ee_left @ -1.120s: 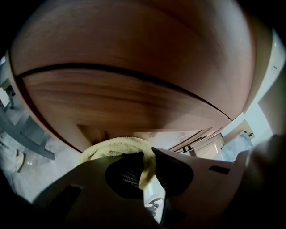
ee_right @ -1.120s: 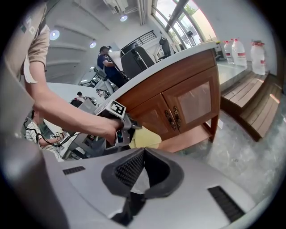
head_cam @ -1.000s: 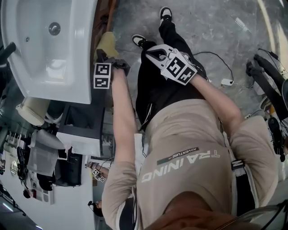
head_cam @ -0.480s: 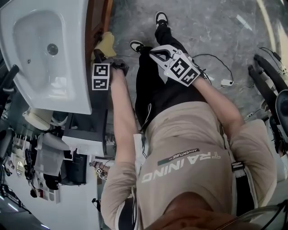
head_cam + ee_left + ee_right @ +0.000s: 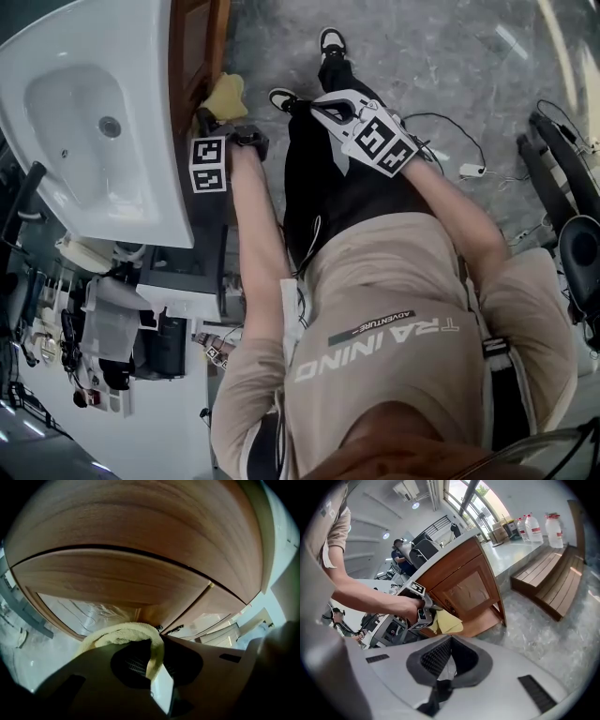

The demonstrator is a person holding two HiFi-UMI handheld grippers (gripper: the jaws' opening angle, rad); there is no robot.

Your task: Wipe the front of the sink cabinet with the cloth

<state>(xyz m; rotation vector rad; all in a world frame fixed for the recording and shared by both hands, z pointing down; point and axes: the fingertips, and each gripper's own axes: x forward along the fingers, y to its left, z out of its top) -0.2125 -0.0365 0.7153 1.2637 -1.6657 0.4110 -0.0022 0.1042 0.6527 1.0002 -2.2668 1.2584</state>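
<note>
Cloth (image 5: 123,633): yellow, soft, light and limp by the look of it, clenched at a bunched fold in the left tool (image 5: 151,665), lying against the wooden cabinet front (image 5: 140,573) under the sink (image 5: 56,141) edge; best held by that fold; right tool (image 5: 440,670) closed, empty, well apart.

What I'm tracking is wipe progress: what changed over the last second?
The left tongs, clamping the yellow terry cloth, seem to have slid slightly along the brown wooden cabinet front, farther from the near corner of the white ceramic sink; the view also shifted. Unchanged: the cloth stays gripped, the right tongs stay shut, empty, off the cabinet.
</note>
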